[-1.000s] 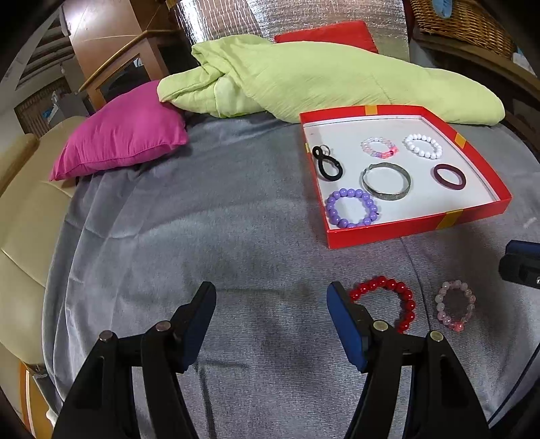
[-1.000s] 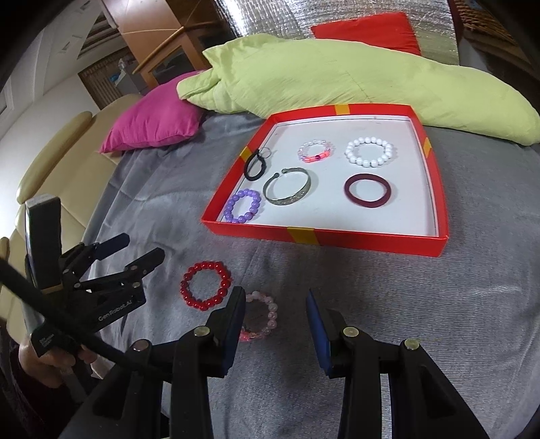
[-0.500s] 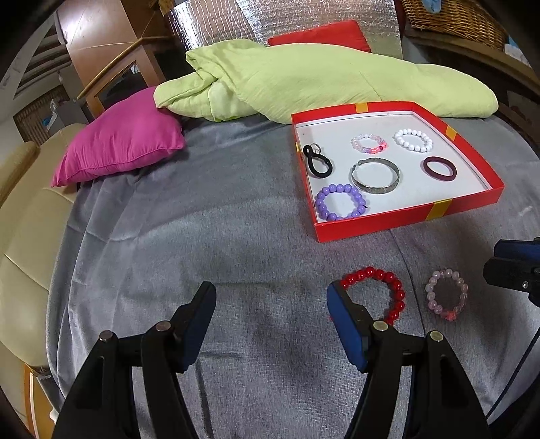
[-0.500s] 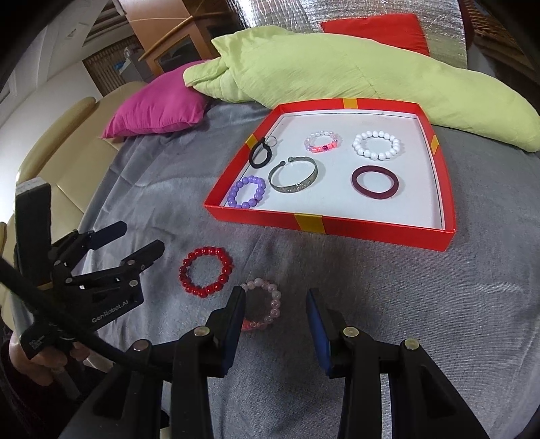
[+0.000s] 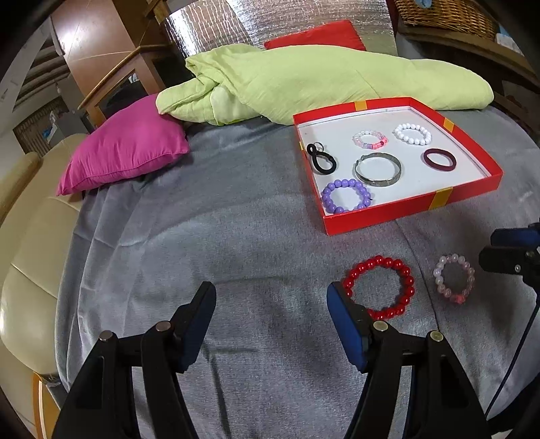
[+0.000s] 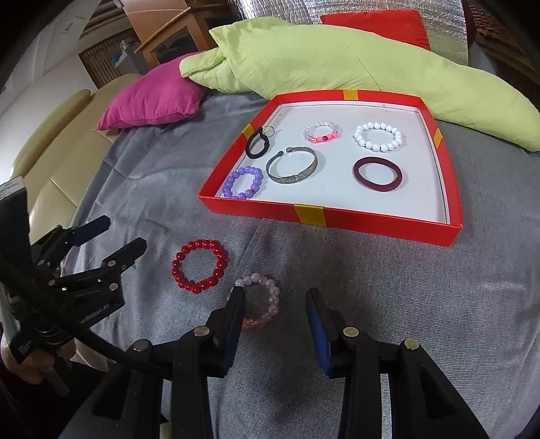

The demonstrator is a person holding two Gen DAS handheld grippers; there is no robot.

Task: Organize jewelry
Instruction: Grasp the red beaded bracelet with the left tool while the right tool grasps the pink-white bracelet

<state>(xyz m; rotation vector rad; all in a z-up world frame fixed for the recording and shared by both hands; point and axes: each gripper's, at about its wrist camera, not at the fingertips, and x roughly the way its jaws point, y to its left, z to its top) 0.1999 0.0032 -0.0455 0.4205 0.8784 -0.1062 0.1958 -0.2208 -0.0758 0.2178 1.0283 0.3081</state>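
A red tray (image 5: 411, 212) (image 6: 337, 216) with a white floor holds several bracelets: purple beads (image 5: 346, 197), a silver cuff (image 5: 378, 169), a maroon bangle (image 5: 439, 159), white beads (image 5: 412, 134), pink-clear beads (image 5: 369, 140) and a black loop (image 5: 322, 162). On the grey cloth in front lie a red bead bracelet (image 5: 379, 287) (image 6: 199, 265) and a pale pink bead bracelet (image 5: 454, 278) (image 6: 263, 299). My left gripper (image 5: 271, 304) (image 6: 114, 239) is open, its right finger beside the red bracelet. My right gripper (image 6: 275, 304) (image 5: 506, 250) is open, its left finger over the pale pink bracelet.
A magenta pillow (image 5: 125, 155) and a lime-green blanket (image 5: 320, 81) lie behind the tray on the grey cloth (image 5: 202, 236). A cream sofa arm (image 5: 20, 236) is at the left. Wooden furniture and a wicker basket (image 5: 445, 13) stand at the back.
Both grippers have drawn back a little from the tray and shifted left; the two loose bracelets now sit higher and further right of the fingers. Nothing has been grasped.
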